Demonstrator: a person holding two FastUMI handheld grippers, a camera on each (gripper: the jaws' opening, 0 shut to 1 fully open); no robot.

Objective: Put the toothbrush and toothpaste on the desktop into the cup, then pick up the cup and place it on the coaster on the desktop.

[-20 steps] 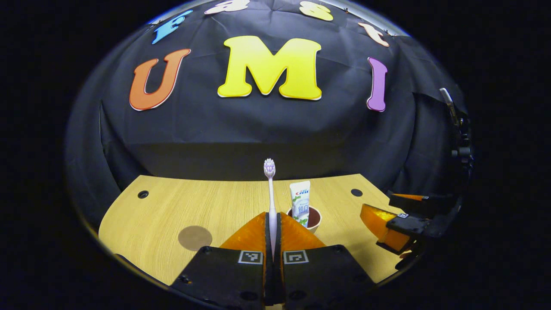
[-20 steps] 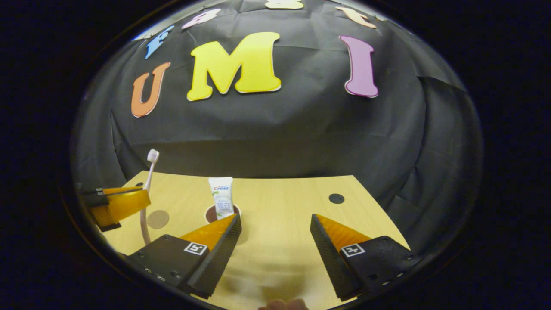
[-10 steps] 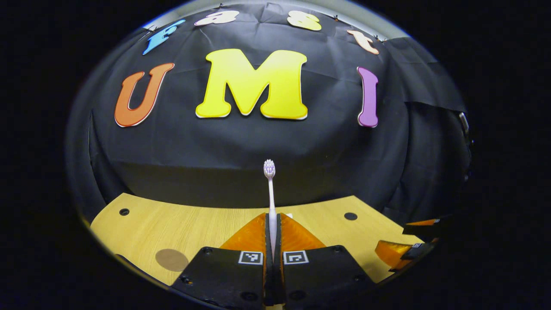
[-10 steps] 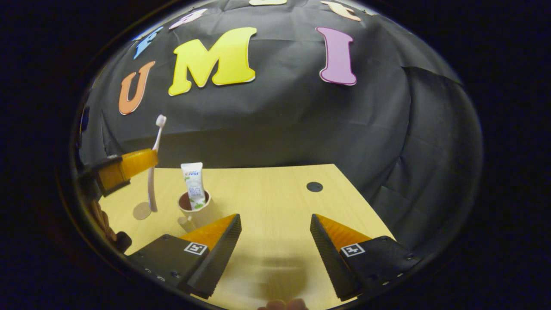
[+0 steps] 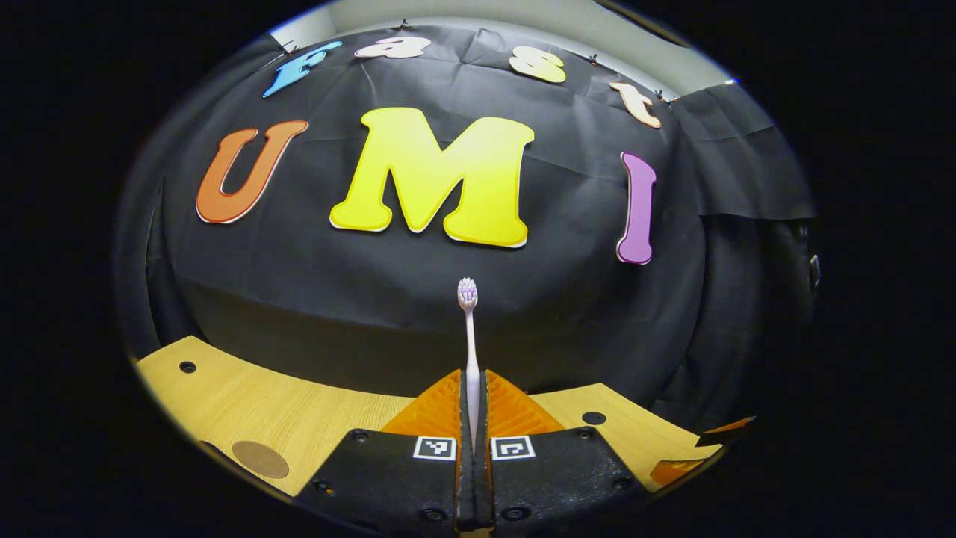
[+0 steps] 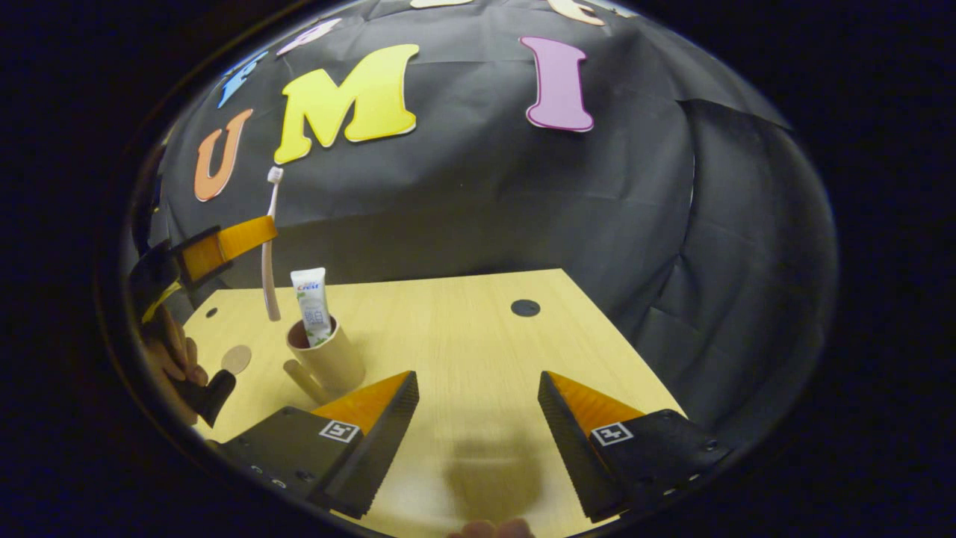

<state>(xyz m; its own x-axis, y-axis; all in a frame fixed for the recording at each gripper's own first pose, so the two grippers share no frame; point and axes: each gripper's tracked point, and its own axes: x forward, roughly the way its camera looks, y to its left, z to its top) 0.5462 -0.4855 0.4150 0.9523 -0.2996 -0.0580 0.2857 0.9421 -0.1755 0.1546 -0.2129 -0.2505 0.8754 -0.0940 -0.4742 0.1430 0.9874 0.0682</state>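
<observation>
In the left gripper view, the left gripper (image 5: 473,418) sits at the bottom centre of the frame, and its two fingers are pressed together on the handle of the toothbrush (image 5: 469,329). The toothbrush stands upright, with its bristle head in the middle of the frame against the black wall. The wooden desktop (image 5: 246,403) curves across the lower part, and the round brown coaster (image 5: 260,459) lies at the lower left.

In the right gripper view, the right gripper (image 6: 478,403) is at the bottom centre; its fingers are wide apart and hold nothing, above the bare desktop. At the left of this frame the cup (image 6: 328,362) stands on the desktop, and the toothpaste (image 6: 313,306) stands upright inside it. The toothbrush hangs there above the cup, a little to the left of the toothpaste, its lower end near the cup's rim. The coaster lies left of the cup, near it but not touching.
</observation>
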